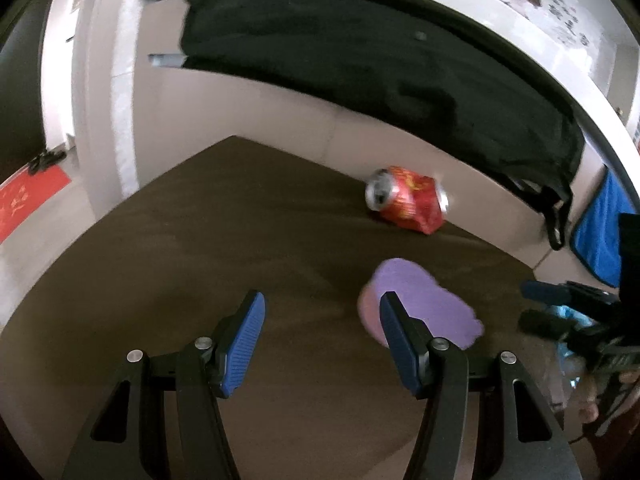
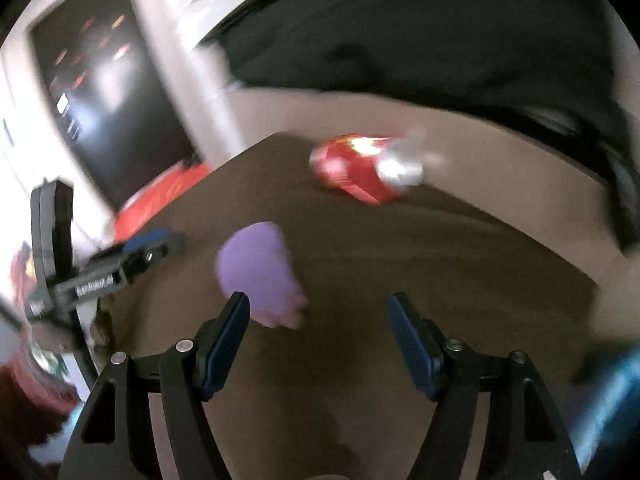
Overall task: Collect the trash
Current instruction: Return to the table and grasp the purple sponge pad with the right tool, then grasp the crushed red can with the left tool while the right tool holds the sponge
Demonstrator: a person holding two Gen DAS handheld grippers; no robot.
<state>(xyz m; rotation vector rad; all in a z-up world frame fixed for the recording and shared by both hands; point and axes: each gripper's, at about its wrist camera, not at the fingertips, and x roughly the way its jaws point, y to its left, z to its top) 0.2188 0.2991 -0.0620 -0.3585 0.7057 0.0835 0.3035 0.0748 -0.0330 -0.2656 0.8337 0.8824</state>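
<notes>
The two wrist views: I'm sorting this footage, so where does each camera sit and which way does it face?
Left wrist view: rides the left hand-held gripper, angled down over the brown table toward the crushed red can; its open fingers show, and the right hand-held gripper at the right edge.
Right wrist view: rides that right one, angled down likewise; its open fingers show, the left one at the left edge.
Shared: table, can, purple cup, black cloth.

Dim indoor light; right view heavily motion-blurred; fisheye bending edges.
</notes>
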